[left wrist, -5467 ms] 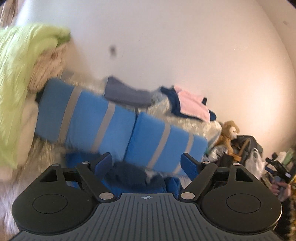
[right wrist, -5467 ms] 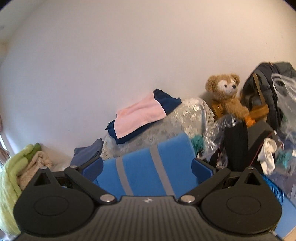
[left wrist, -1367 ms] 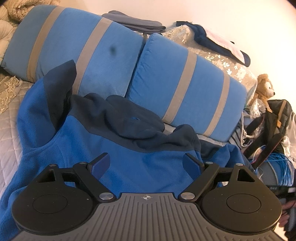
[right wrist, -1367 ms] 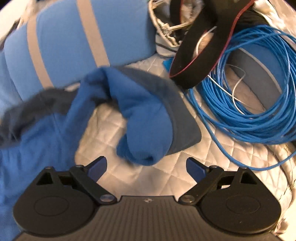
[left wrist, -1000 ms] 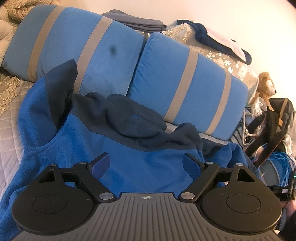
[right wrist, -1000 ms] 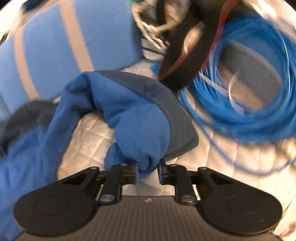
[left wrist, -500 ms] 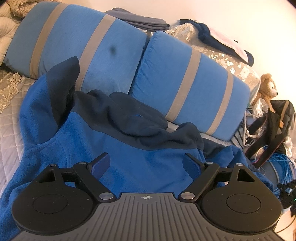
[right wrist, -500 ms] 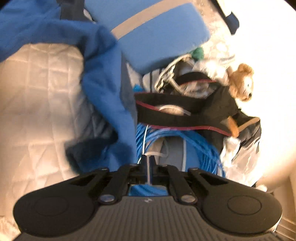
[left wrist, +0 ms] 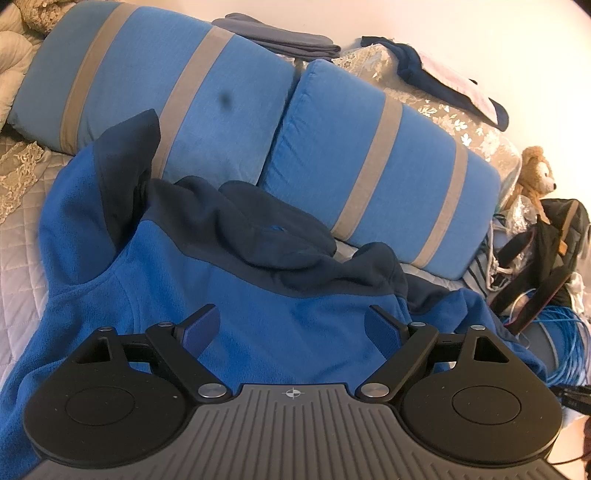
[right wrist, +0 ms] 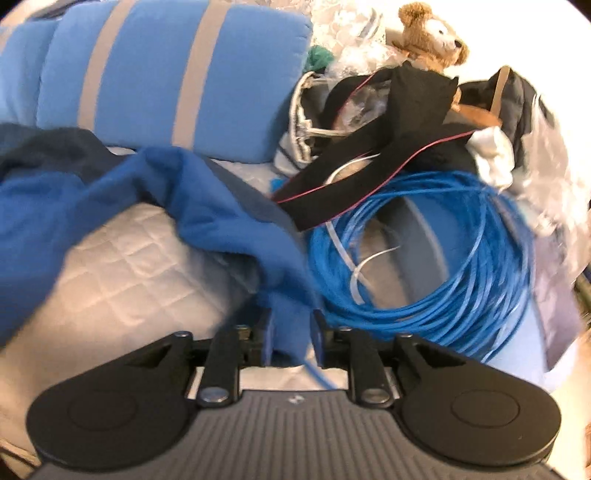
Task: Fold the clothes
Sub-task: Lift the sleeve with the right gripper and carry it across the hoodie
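Observation:
A blue fleece jacket (left wrist: 229, 310) with a navy collar lies spread on the quilted bed, its left sleeve propped against a pillow. My left gripper (left wrist: 291, 325) is open and empty, hovering over the jacket's body. In the right wrist view my right gripper (right wrist: 291, 328) is shut on the end of the jacket's right sleeve (right wrist: 236, 221), which is lifted off the white quilt (right wrist: 129, 273) beside the cable coil.
Two blue pillows with grey stripes (left wrist: 369, 147) stand behind the jacket. A coil of blue cable (right wrist: 436, 251), a black strap (right wrist: 369, 166), bags and a teddy bear (right wrist: 432, 33) crowd the right side. Folded clothes (left wrist: 280, 37) lie on top behind the pillows.
My right gripper closed on the sleeve end and pulled it up and to the right, toward the cable coil. My left gripper stayed open above the jacket, hardly moving.

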